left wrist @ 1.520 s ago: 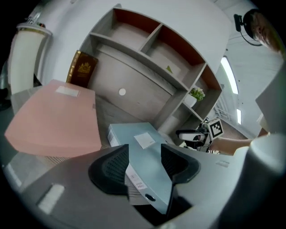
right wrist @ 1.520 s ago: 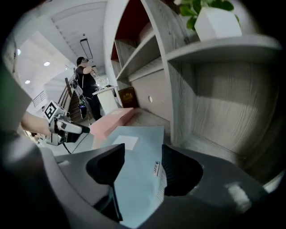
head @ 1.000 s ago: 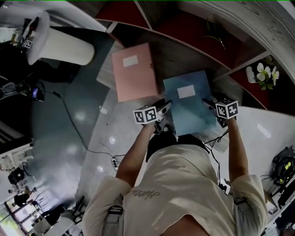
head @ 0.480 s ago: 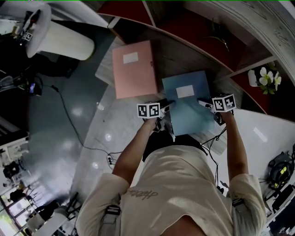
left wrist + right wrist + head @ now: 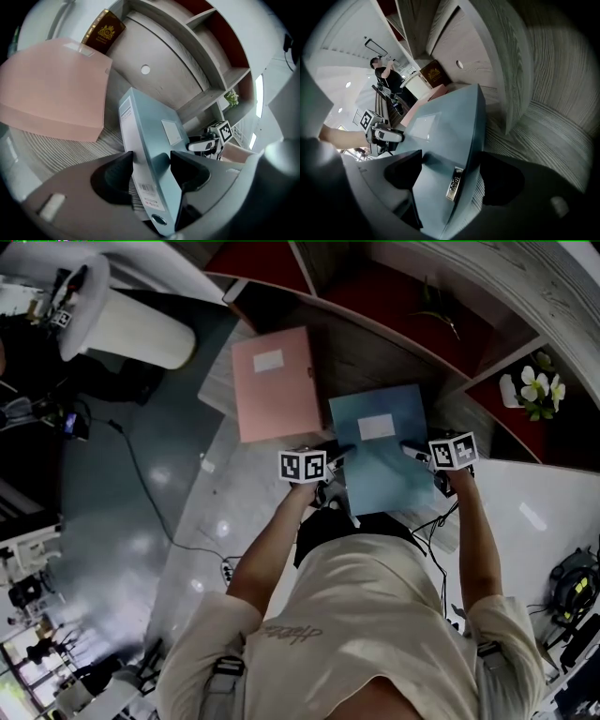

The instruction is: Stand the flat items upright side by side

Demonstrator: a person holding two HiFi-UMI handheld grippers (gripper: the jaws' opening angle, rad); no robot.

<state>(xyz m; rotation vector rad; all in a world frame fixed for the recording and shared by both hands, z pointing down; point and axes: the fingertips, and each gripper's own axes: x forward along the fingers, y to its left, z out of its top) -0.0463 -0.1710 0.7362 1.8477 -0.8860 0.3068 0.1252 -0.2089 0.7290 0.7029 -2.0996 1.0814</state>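
Blue file box (image 5: 384, 451) sits between the fingers of both grippers. The left gripper (image 5: 151, 157) has its fingers (image 5: 112, 176) clamped on the spine end. One pad is against the spine and the other on the labelled face, and they have just been tightening a little. The right gripper (image 5: 452, 159) has the opposite edge between its fingers (image 5: 501, 180), but these are spread wide and have just been opening. A strip of wood grain shows between the right-hand finger and the box edge, so nothing is gripped there.

The left gripper view alone shows the spine, with its barcode sticker (image 5: 146, 187) and a round finger hole (image 5: 158, 219) near the bottom. Only the right gripper view shows the metal clasp (image 5: 454, 183) on the box's opening edge. Each gripper view also catches the other gripper across the box's white label (image 5: 171, 132).

From the head view the box rests on a grey wooden shelf (image 5: 366, 352), just beside a pink file box (image 5: 274, 382) that lies flat to its left, the two apart. Whether the blue box's near edge is raised I cannot tell.

Farther out, the left gripper view shows a dark brown box with a gold crest (image 5: 104, 33) behind the pink one. The head view shows white flowers (image 5: 536, 390) in a red-backed compartment. The right gripper view has a person (image 5: 386, 75) standing in the distance.
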